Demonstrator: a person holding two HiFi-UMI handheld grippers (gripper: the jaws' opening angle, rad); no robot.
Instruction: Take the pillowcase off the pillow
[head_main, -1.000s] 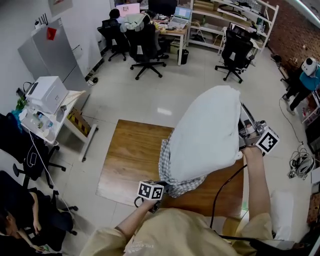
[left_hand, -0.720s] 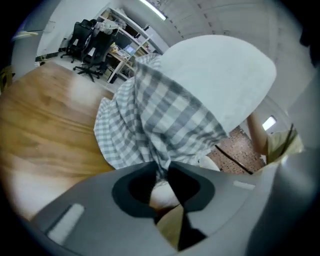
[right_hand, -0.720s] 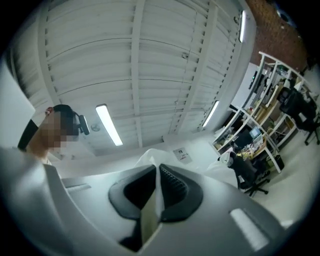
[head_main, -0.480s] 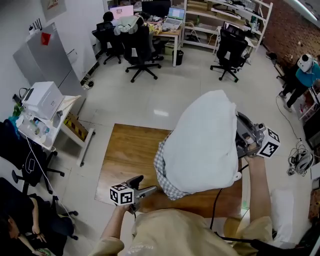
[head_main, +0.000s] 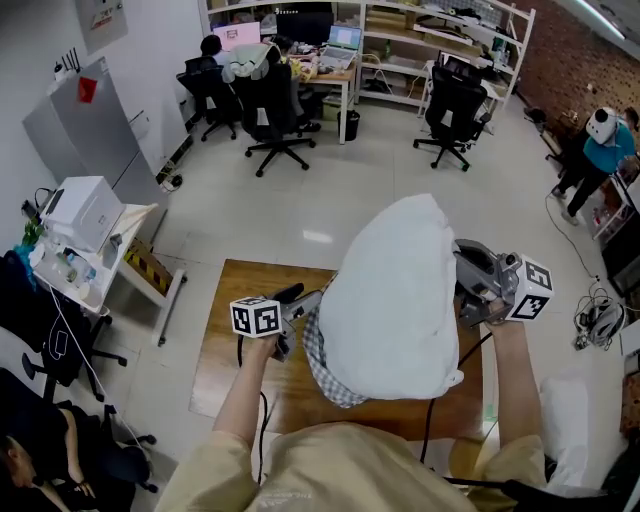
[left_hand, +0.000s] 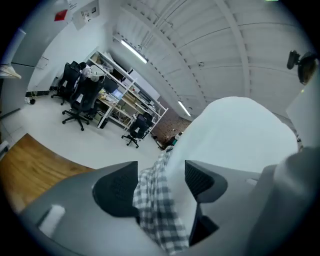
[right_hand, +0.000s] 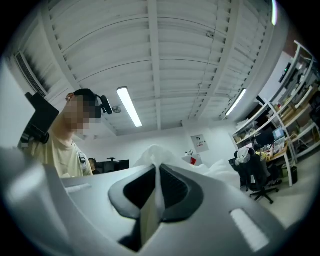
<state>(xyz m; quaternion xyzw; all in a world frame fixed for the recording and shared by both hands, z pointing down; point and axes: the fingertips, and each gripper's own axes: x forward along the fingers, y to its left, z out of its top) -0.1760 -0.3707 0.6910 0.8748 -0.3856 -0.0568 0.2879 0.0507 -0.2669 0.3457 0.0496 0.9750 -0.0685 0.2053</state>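
Note:
A white pillow (head_main: 390, 290) hangs in the air above the wooden table (head_main: 235, 340). A blue-and-white checked pillowcase (head_main: 320, 355) is bunched round its lower left end. My right gripper (head_main: 462, 290) is at the pillow's right side, shut on a pinch of white pillow fabric (right_hand: 152, 165). My left gripper (head_main: 297, 298) is at the pillowcase's left edge. Its jaws have just been closing and stand half apart. The checked cloth (left_hand: 155, 205) hangs between them, with the white pillow (left_hand: 235, 135) bulging beside the right pad.
Black office chairs (head_main: 270, 110) (head_main: 445, 105) and desks with screens stand at the far end of the room. A white printer on a low cabinet (head_main: 85, 215) is at the left. A person (head_main: 600, 140) stands at the far right. Cables (head_main: 600, 325) lie on the floor.
My left gripper let go of the pillowcase's lower hem, swung out to the left with jaws wide, then rose to the pillowcase's left edge. The pillow shifted slightly left with my right gripper.

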